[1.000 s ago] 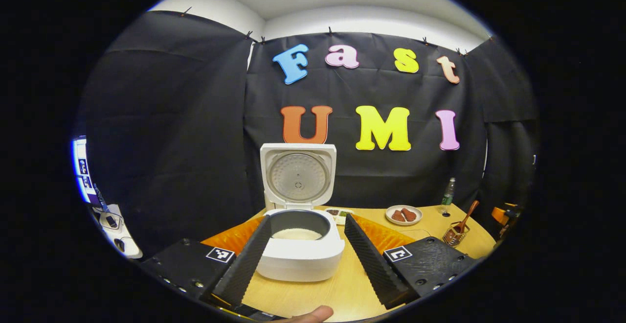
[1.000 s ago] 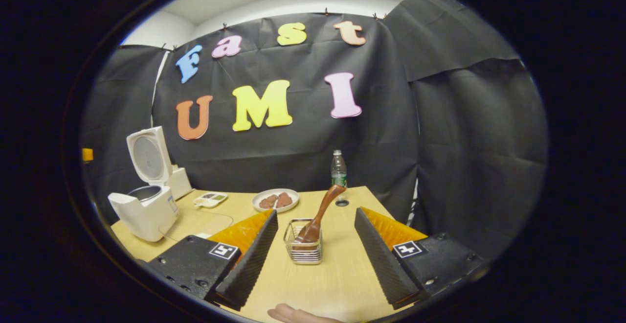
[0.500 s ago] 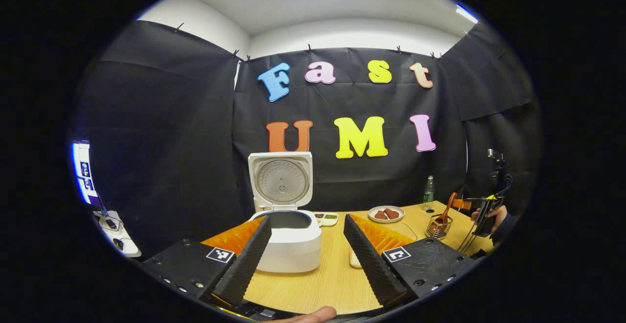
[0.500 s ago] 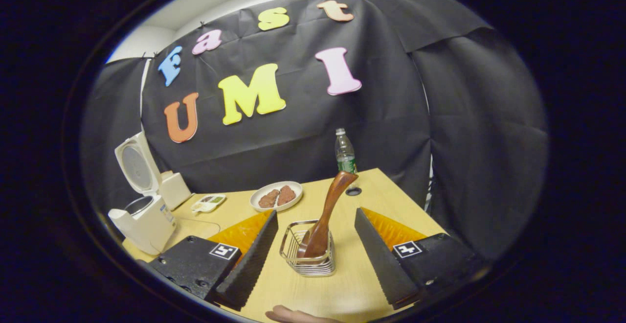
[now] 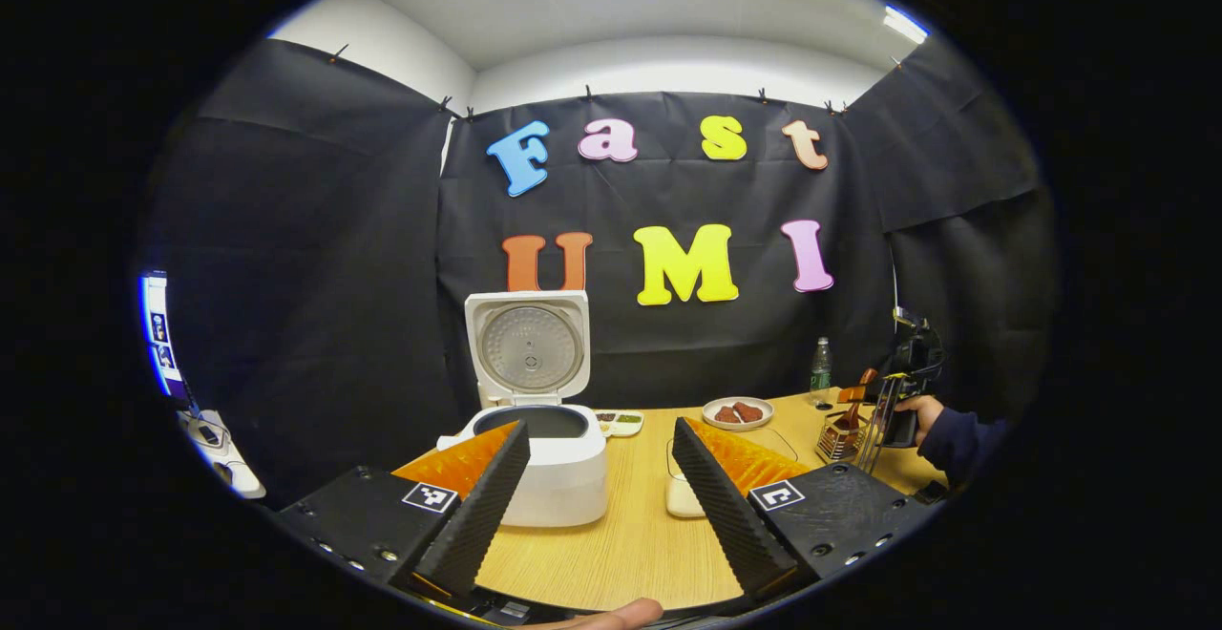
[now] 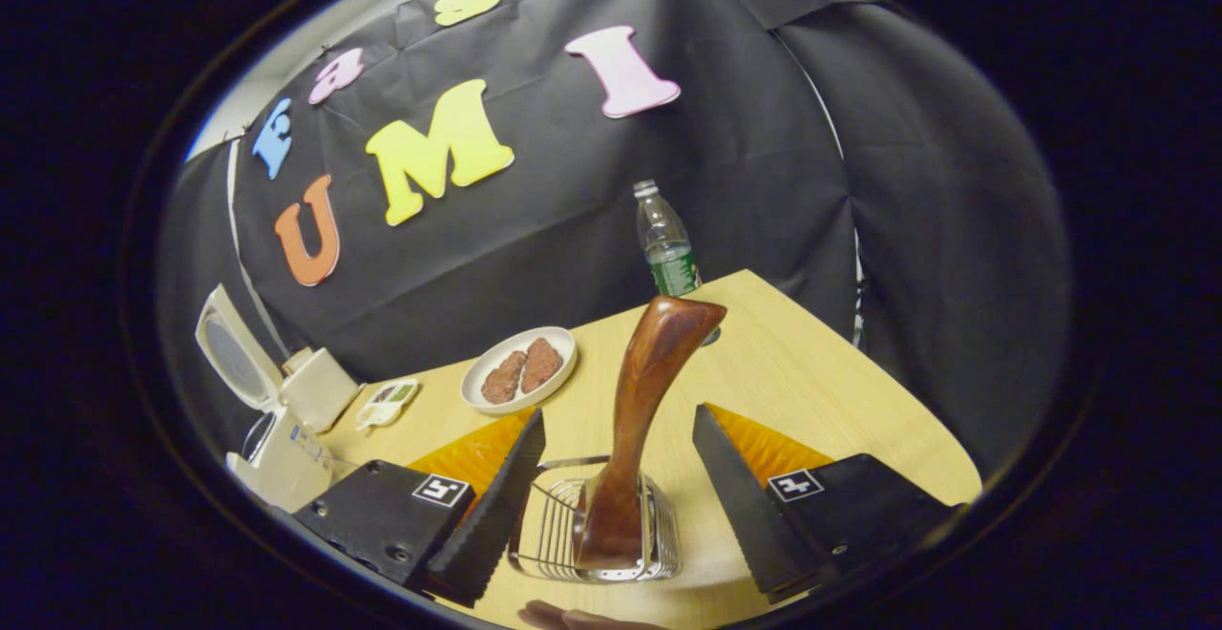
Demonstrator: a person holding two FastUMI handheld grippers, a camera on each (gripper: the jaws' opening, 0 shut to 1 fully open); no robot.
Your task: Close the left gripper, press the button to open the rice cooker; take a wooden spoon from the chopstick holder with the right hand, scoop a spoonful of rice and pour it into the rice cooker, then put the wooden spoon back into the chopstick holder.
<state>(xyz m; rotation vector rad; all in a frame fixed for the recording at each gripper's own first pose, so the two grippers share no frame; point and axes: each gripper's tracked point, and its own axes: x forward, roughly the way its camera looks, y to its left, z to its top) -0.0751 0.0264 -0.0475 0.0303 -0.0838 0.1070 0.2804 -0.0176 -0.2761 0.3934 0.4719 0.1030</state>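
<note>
Right gripper view: right gripper with fingers spread wide, wire chopstick holder between them, neither finger touching it; wooden spoon stands bowl-down inside holder, handle tilted up. Plate behind holds two brown pieces; bottle at table's far edge. Left gripper view: left gripper also wide apart, empty; rice cooker on table, lid raised, dark inner pot exposed, contents unclear

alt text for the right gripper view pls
The open right gripper straddles a wire chopstick holder with a wooden spoon standing in it, fingers not touching the handle. Behind, on the wooden table, sit a plate and a bottle.
</note>
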